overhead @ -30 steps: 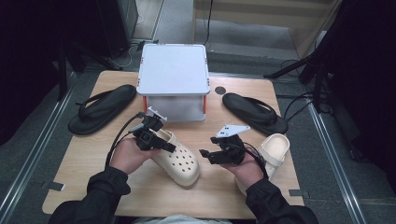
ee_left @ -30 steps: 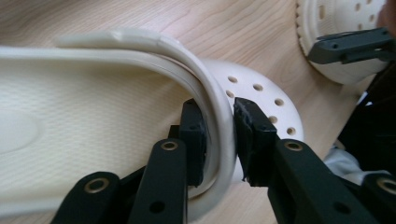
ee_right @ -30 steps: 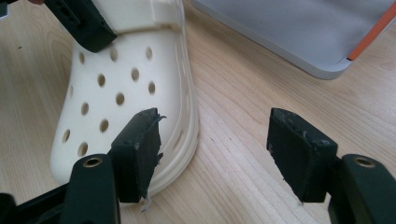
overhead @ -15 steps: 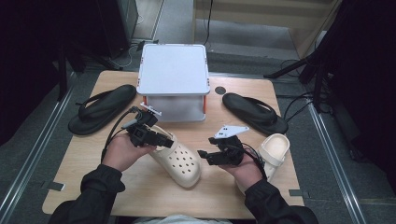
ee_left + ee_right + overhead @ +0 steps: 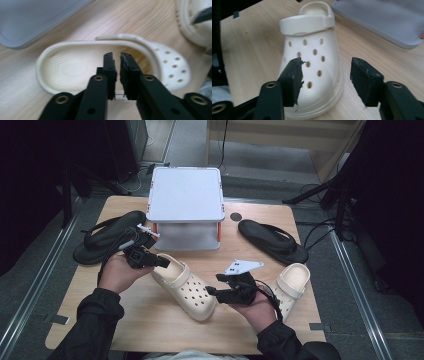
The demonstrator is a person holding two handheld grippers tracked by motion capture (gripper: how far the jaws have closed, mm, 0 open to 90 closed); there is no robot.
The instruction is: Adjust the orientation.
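A cream clog [image 5: 186,287] lies in the middle of the table, heel toward the grey box, with its strap flipped forward [image 5: 307,25]. My left gripper [image 5: 164,262] [image 5: 117,56] hovers at the clog's heel opening [image 5: 75,67]. Its jaws have just been closing and now stand shut, with only a sliver of gap and nothing seen between the pads. My right gripper [image 5: 211,292] [image 5: 327,65] is open at the clog's toe [image 5: 317,82]. Its jaws have just been closing too; the toe lies between them and the pads [image 5: 293,80] do not press it.
A second cream clog [image 5: 292,282] lies at the right. Black flip-flops lie at the left [image 5: 107,240] and right [image 5: 272,240]. The grey lidded box [image 5: 186,200] stands at the back centre. The table's front edge [image 5: 150,347] runs under my forearms.
My left gripper has slid left and back from the clog's top to its heel, and its jaws have shut. The right gripper's jaws have narrowed a little around the toe.
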